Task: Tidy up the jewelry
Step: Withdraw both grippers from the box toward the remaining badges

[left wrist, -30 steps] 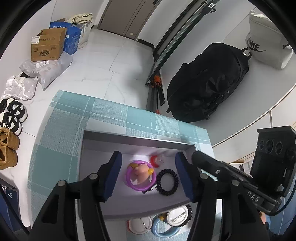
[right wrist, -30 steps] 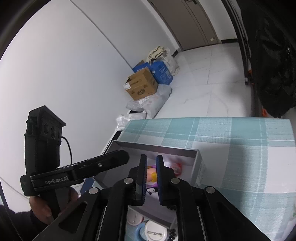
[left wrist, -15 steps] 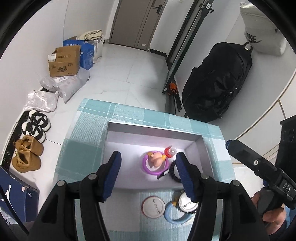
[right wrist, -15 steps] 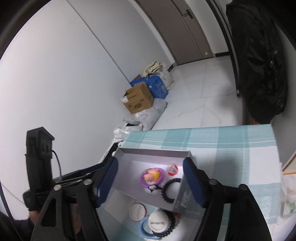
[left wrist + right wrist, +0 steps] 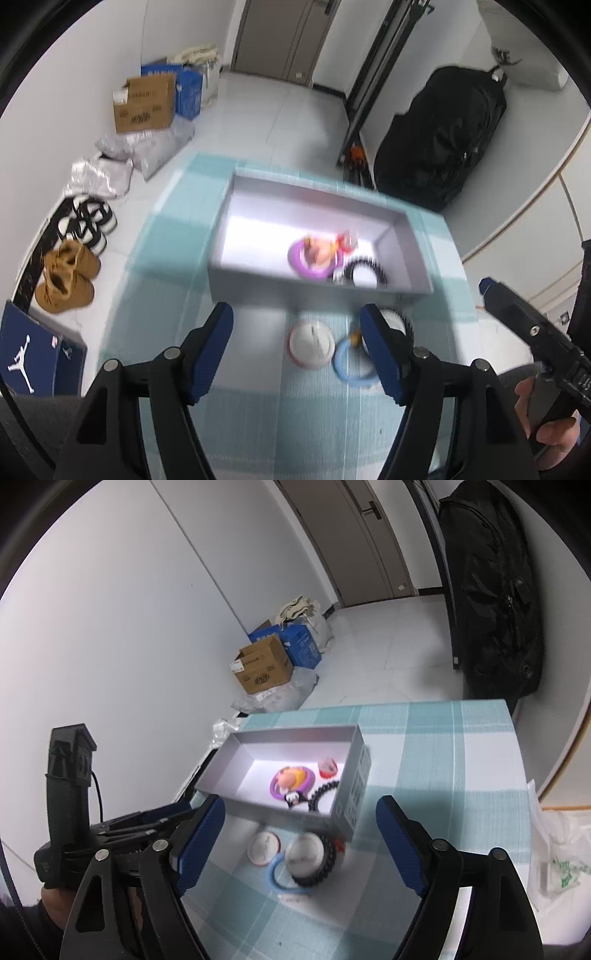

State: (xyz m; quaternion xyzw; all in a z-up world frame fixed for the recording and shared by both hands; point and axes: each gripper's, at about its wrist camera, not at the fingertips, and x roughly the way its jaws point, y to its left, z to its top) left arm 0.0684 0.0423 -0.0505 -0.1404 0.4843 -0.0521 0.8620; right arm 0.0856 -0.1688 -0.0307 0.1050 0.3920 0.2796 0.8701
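Through the left wrist camera, the only mark I could read was the white jumping-figure logo on a blue shoe box (image 5: 27, 360) on the floor; print on the cardboard carton (image 5: 144, 103) was too blurred. The jewelry sat in two groups on the teal checked cloth (image 5: 258, 417). Inside the grey box (image 5: 413, 254) lay a purple ring with a small pink figure (image 5: 314, 256), a red-and-white piece (image 5: 346, 240) and a black coiled band (image 5: 365, 271). Just in front of the box lay a white round badge (image 5: 312, 343) and a light-blue ring (image 5: 349, 363). My left gripper (image 5: 297, 350) was opening with nothing between its blue pads. A second earlier it had hung right over the box; now box and cloth sat farther off, and blurred.

From the right wrist camera, the carton (image 5: 264, 668) bore dark print I could not make out. The same box (image 5: 354, 775) held the purple ring (image 5: 291, 781), and outside it a second badge inside a black beaded band (image 5: 312, 858) lay touching the blue ring (image 5: 275, 877). My right gripper (image 5: 301, 849), nearly shut a second before, was opening wide and held nothing. My left hand (image 5: 55, 904) gripped the other handle.
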